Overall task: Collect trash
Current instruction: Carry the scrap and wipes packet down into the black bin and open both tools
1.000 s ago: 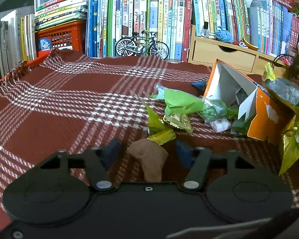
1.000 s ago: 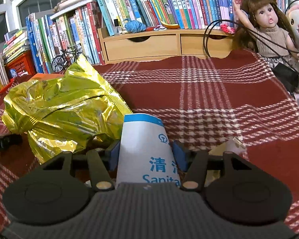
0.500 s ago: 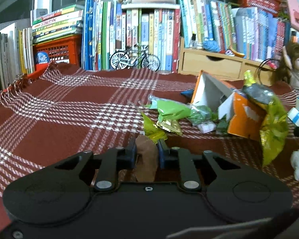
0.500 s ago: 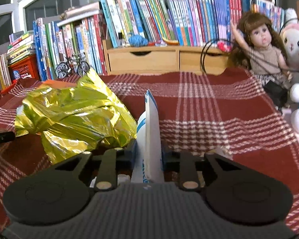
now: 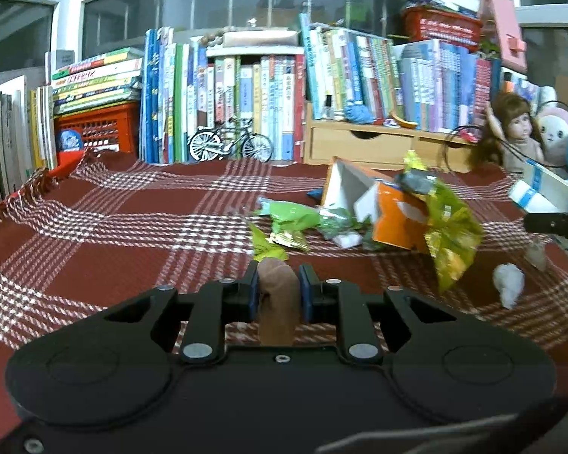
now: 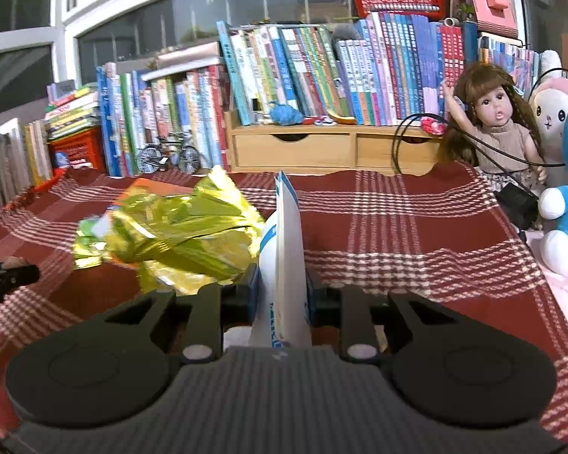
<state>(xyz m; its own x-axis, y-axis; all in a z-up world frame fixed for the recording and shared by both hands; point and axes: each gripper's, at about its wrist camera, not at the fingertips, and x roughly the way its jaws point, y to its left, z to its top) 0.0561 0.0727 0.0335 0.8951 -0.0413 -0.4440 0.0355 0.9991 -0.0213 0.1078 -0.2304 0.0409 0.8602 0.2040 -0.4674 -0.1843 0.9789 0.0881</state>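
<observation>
Both pairs of jaws are clamped on trash: the right gripper (image 6: 280, 295) pinches a flattened white and blue paper bag (image 6: 282, 249) standing on edge between its pads, and the left gripper (image 5: 278, 291) pinches a small brown crumpled wad (image 5: 277, 302). Each pair has just closed in on its piece.

Under and beyond both lies the red plaid cloth (image 5: 113, 242), loose and rippled. Ahead and right of the left jaws sits the main heap: an orange and white torn carton (image 5: 382, 212), a yellow-green foil snack bag (image 5: 454, 234) leaning on its right side, green wrappers (image 5: 291, 219) on its left. The same foil bag (image 6: 178, 238) lies just left of the right jaws, touching or nearly touching the paper bag; I cannot tell which. A white crumpled tissue (image 5: 507, 287) lies well right of the left jaws.

Risks, as I judge them: the paper bag is tall and thin, so a swing could fold it or let it slide from the pads; if the foil bag catches on it, it could drag and scatter the heap; the brown wad is soft and may slip out
</observation>
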